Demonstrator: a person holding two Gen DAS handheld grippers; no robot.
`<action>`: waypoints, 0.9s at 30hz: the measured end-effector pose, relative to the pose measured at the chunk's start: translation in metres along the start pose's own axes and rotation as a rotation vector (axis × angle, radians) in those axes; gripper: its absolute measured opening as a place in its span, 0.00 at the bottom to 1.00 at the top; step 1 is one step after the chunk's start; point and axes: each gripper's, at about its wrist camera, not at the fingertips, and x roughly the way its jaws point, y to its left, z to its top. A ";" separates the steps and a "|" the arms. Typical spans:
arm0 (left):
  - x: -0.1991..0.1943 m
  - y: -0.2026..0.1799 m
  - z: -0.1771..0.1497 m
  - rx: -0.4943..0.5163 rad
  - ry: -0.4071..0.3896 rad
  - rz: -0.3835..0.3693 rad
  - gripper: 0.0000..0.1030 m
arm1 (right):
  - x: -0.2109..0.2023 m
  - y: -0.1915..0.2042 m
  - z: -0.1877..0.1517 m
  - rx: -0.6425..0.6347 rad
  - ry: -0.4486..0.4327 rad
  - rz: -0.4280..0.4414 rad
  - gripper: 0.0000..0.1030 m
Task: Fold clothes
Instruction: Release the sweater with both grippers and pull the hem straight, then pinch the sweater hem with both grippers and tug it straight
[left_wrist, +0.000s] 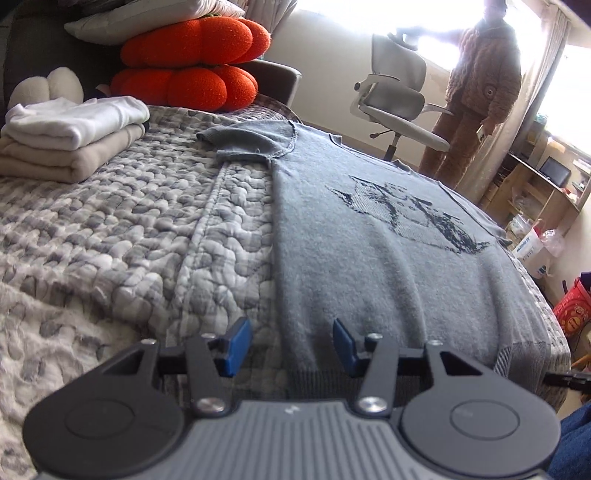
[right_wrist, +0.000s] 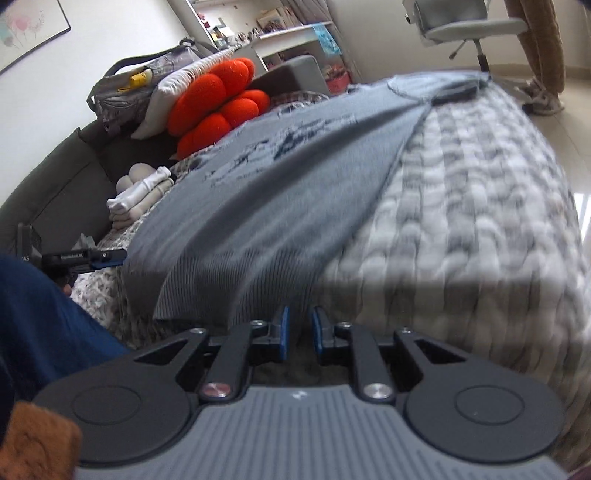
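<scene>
A grey-blue knit sweater (left_wrist: 388, 258) with a dark print lies flat on the quilted bed; it also shows in the right wrist view (right_wrist: 280, 177). My left gripper (left_wrist: 291, 341) is open at the sweater's ribbed hem, its blue fingers astride the left bottom corner. It also appears from the side in the right wrist view (right_wrist: 110, 258). My right gripper (right_wrist: 300, 328) has its jaws narrowly apart at the hem's right corner (right_wrist: 273, 291). The ribbed fabric lifts toward the gap, but I cannot see whether it is pinched.
A stack of folded clothes (left_wrist: 74, 136) lies at the bed's far left, by orange cushions (left_wrist: 192, 59). The grey-white quilt (left_wrist: 129, 236) covers the bed. An office chair (left_wrist: 399, 92) and a standing person (left_wrist: 476, 92) are beyond the bed. Shelves (left_wrist: 535, 192) stand right.
</scene>
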 end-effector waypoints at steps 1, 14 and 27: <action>-0.001 0.000 -0.002 -0.002 0.004 -0.001 0.48 | 0.001 -0.001 -0.001 0.011 -0.003 0.011 0.18; 0.006 -0.007 -0.029 -0.044 0.034 -0.006 0.49 | 0.000 -0.004 -0.005 0.042 -0.036 -0.038 0.05; 0.010 -0.010 -0.036 -0.028 0.044 0.025 0.44 | -0.049 -0.016 -0.013 0.073 -0.077 -0.160 0.03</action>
